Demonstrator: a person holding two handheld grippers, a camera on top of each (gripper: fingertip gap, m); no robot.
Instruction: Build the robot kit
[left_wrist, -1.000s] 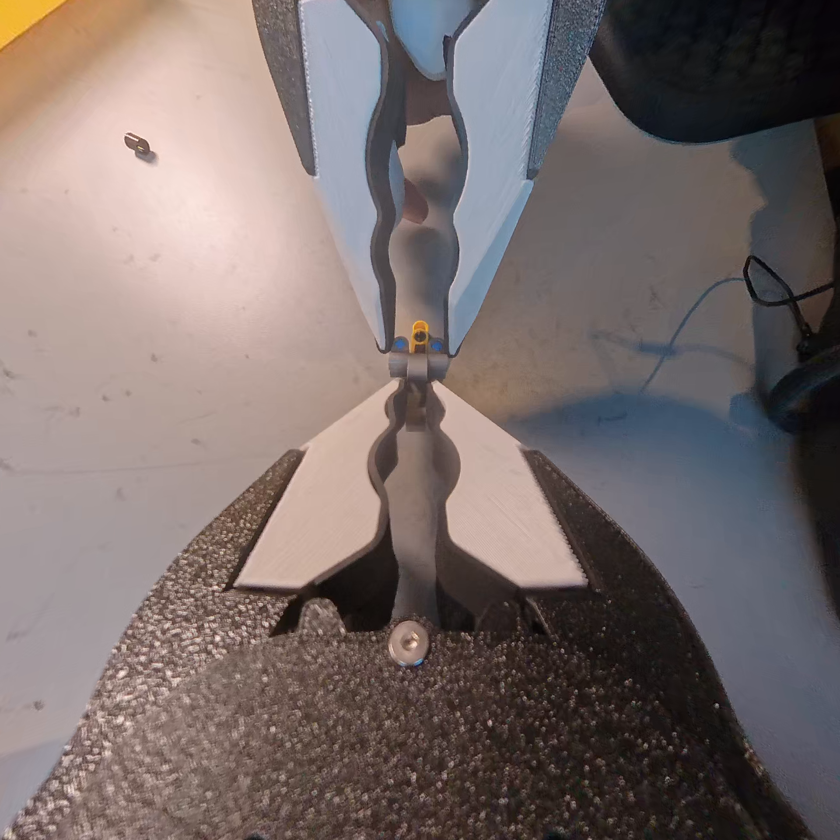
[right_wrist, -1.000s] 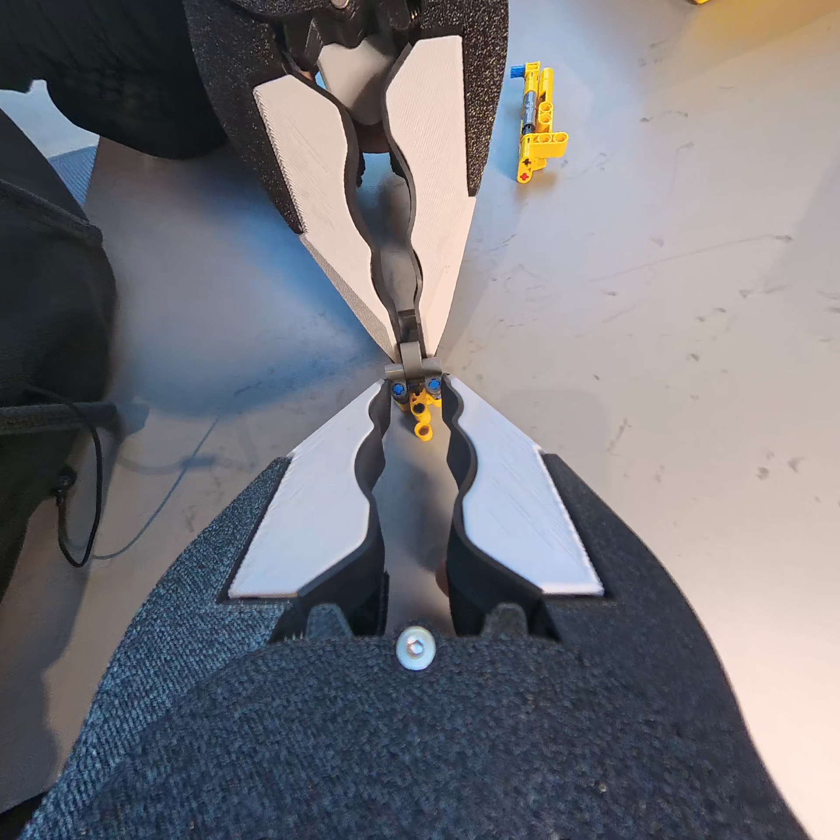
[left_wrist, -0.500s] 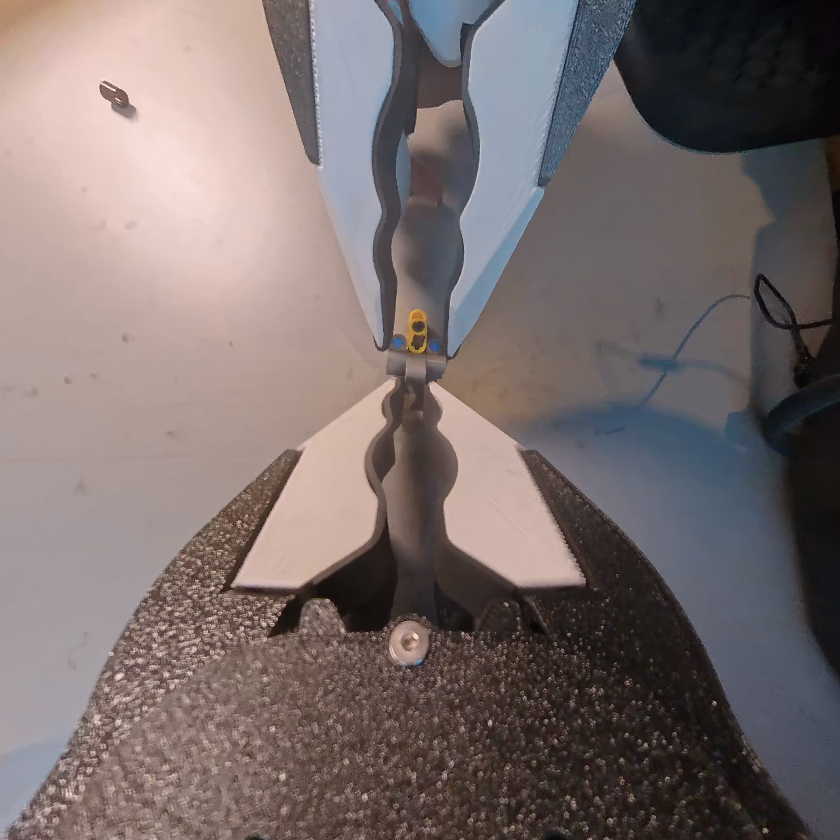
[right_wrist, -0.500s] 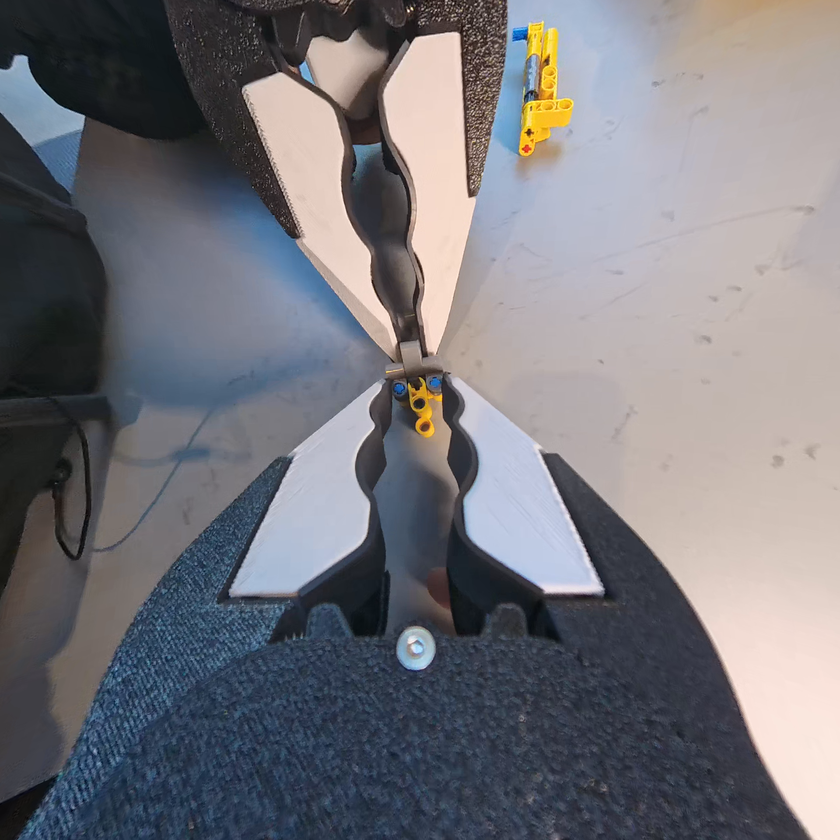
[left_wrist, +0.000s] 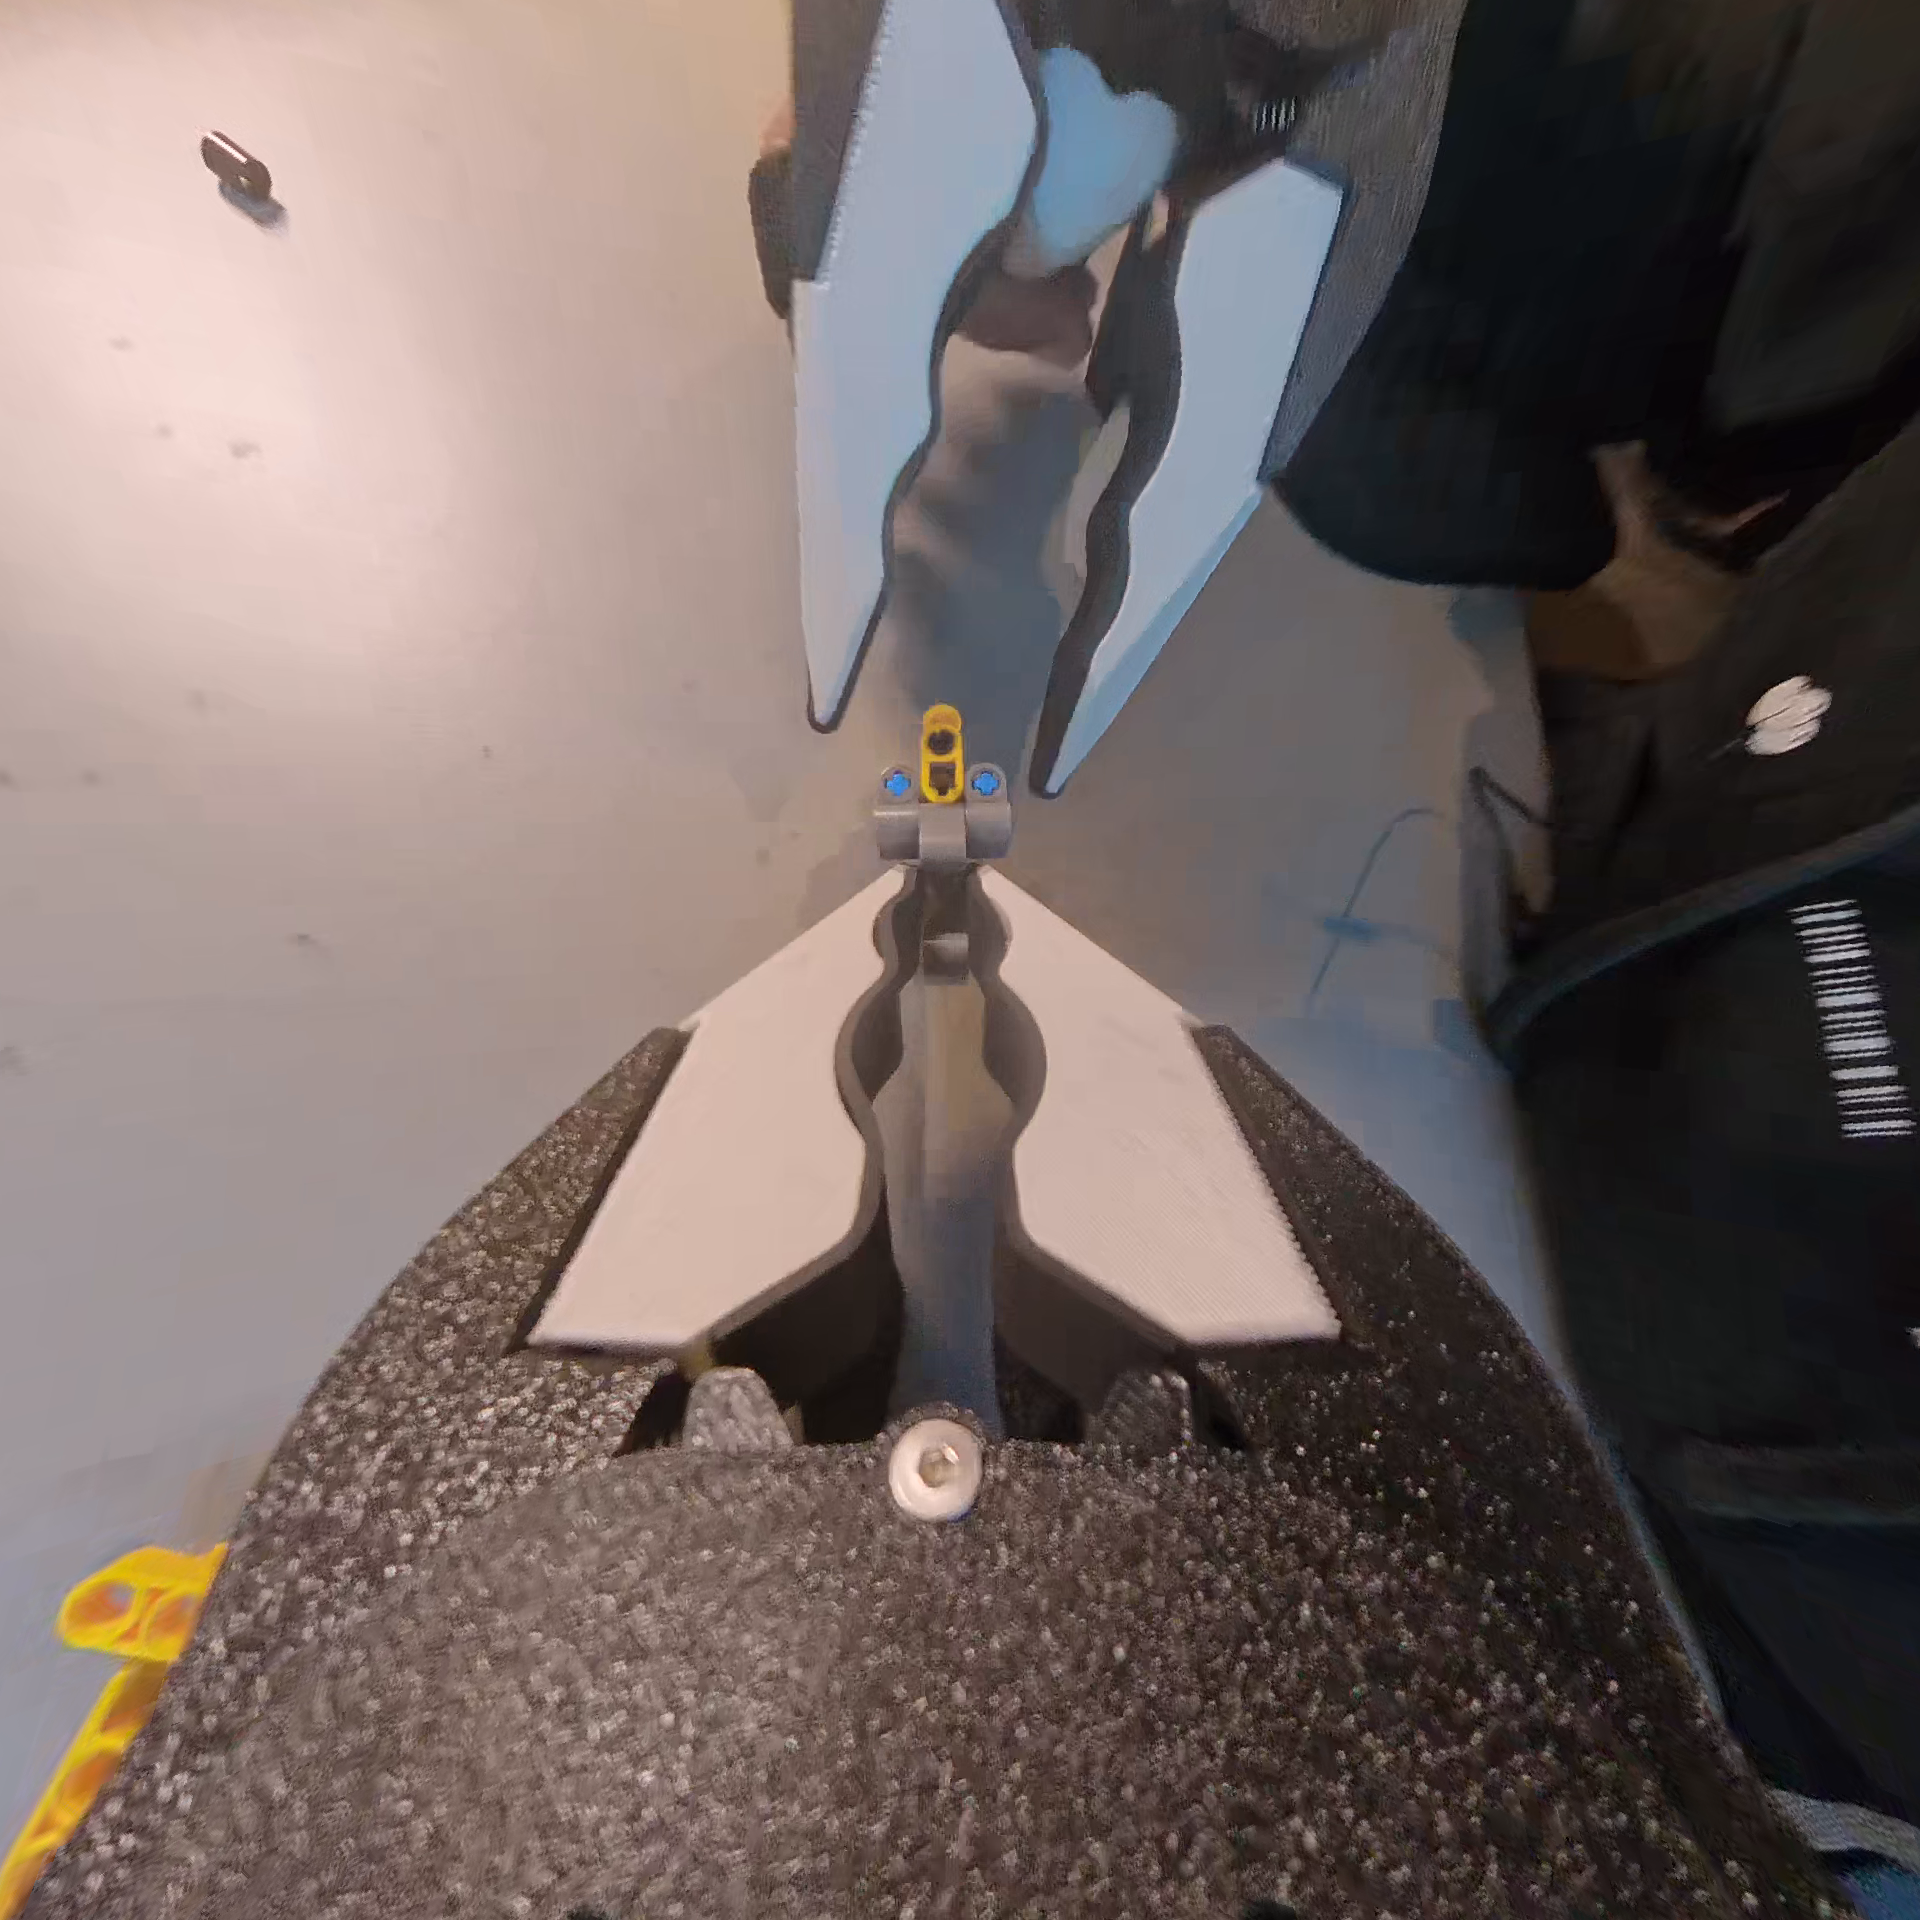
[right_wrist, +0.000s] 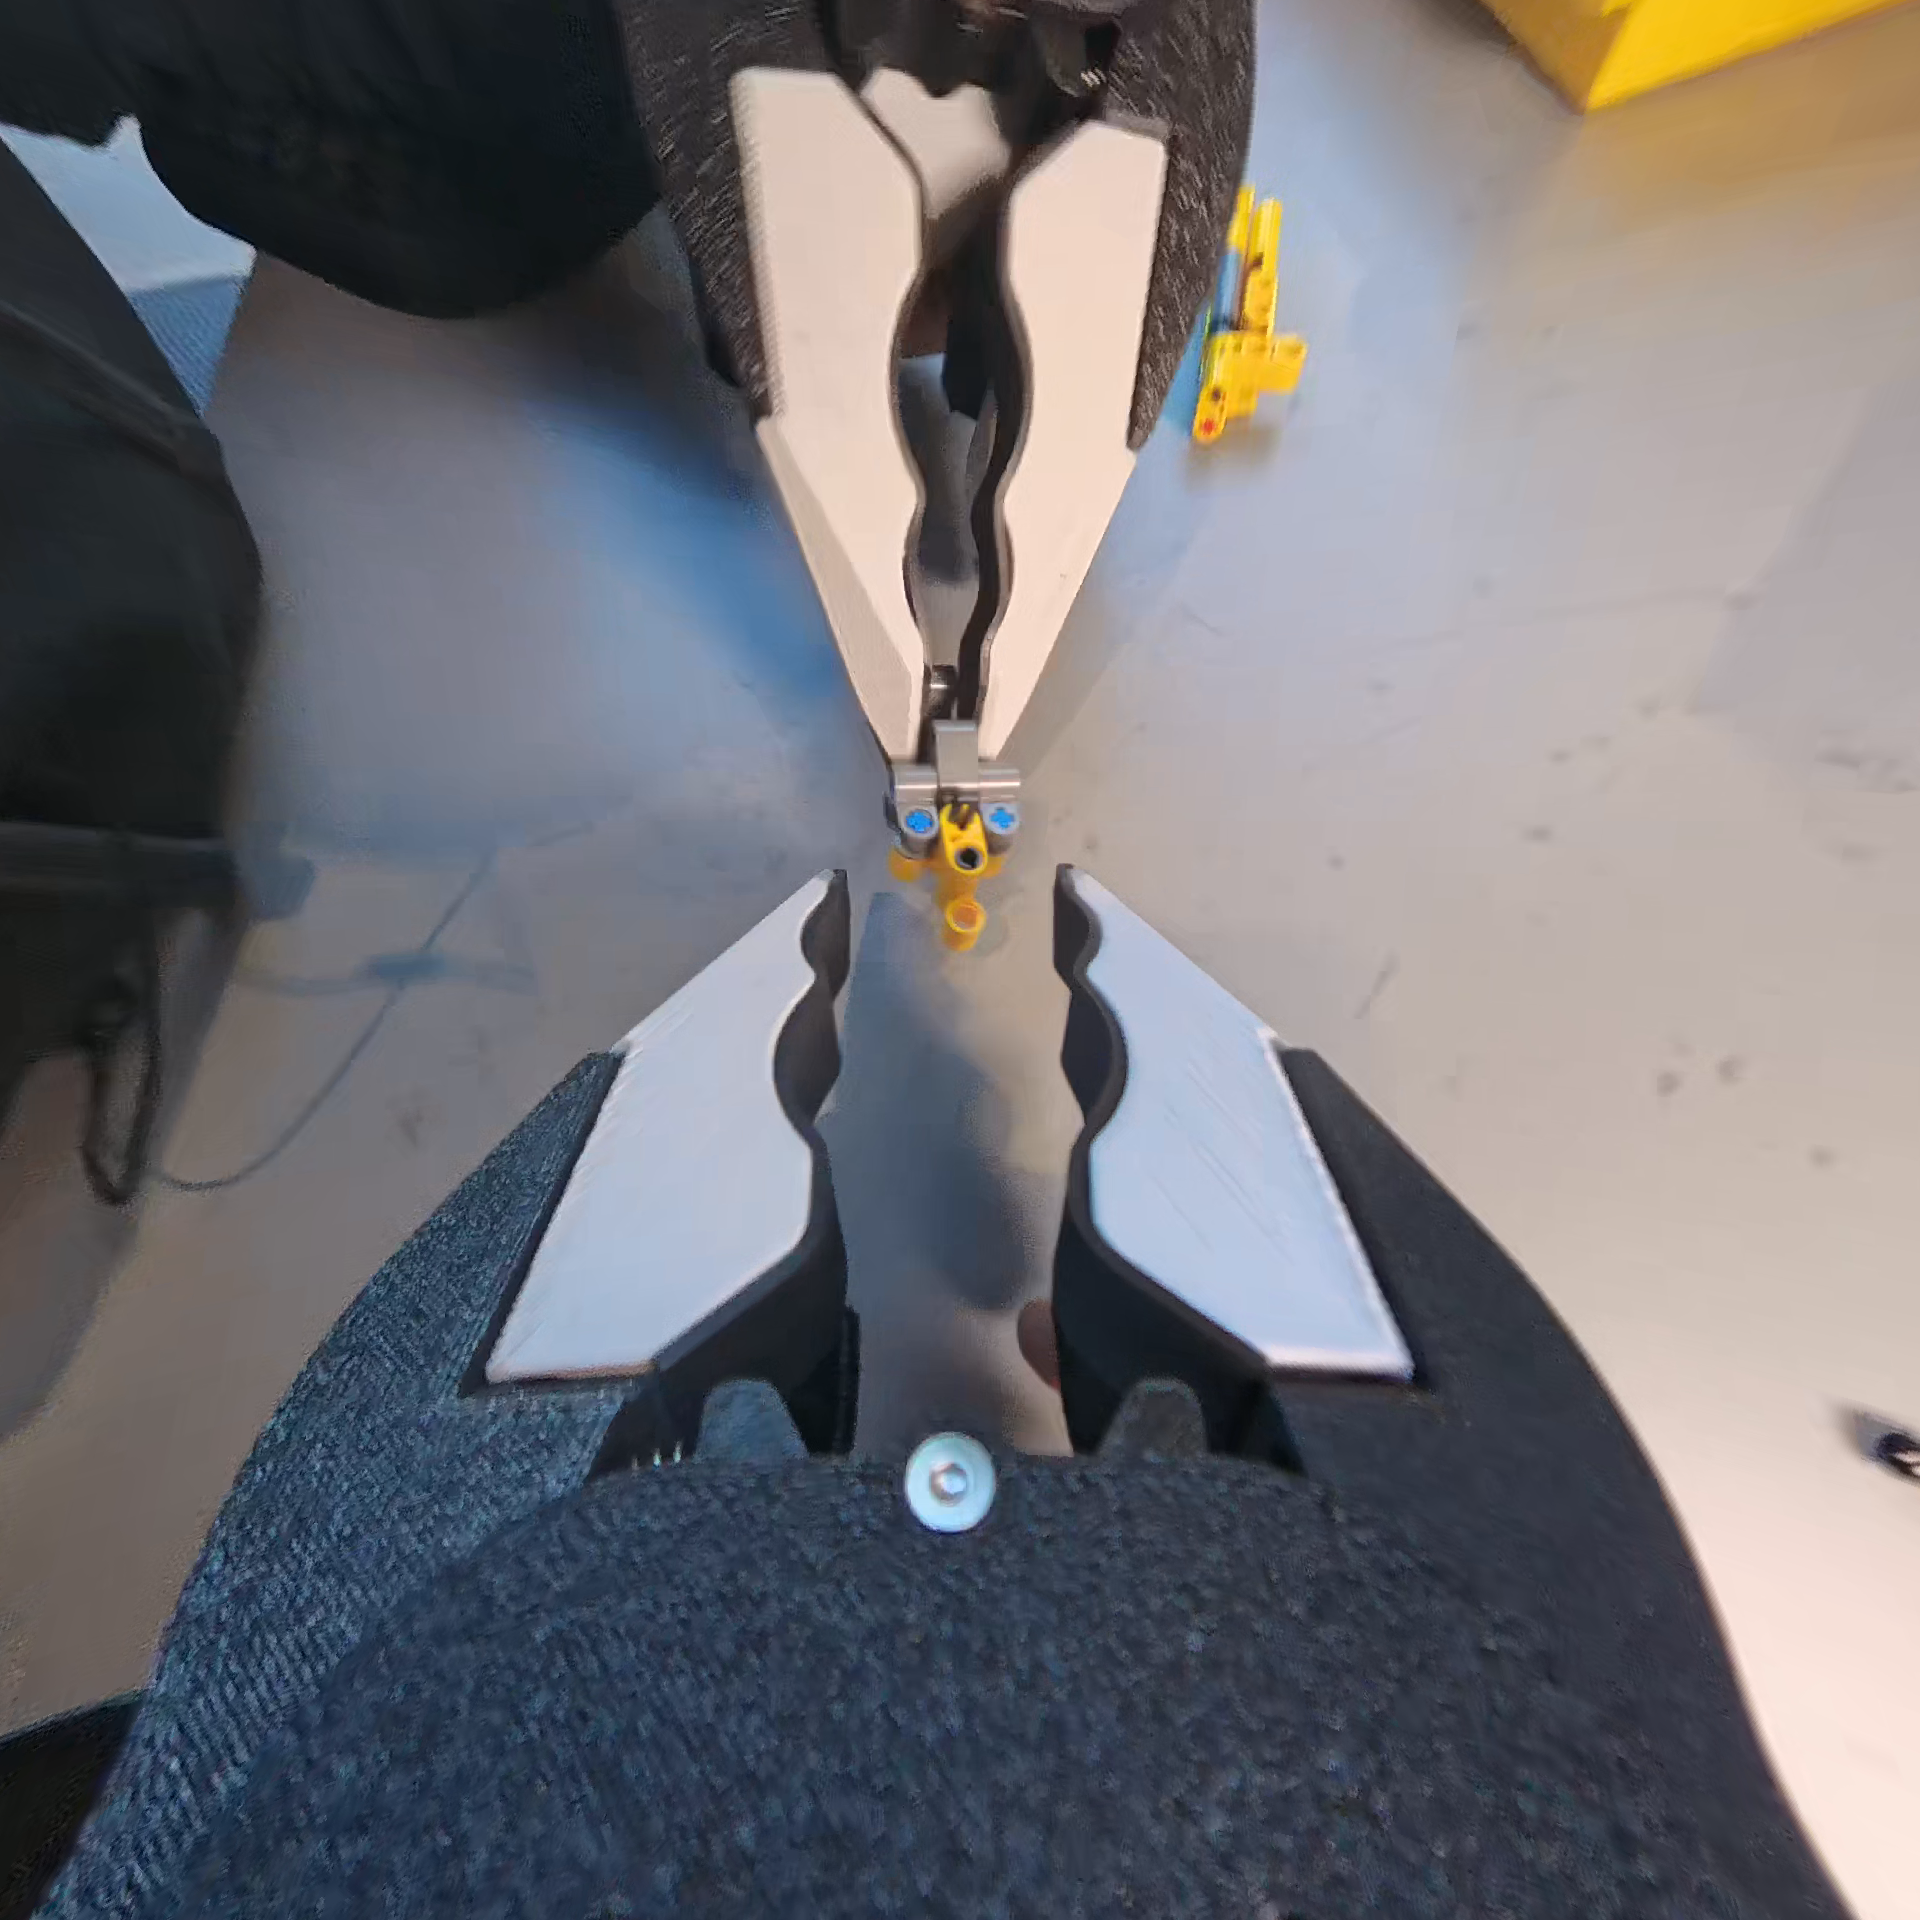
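left claw clamps grey-yellow brick piece | right claw spread, facing

- Small assembly: grey body; blue pins; yellow connector
- Gripper fingers: pale grey faces; black edges
- Table: grey, speckled
- Loose brick piece: yellow

Small grey-yellow brick assembly pinched in left tool, above table.
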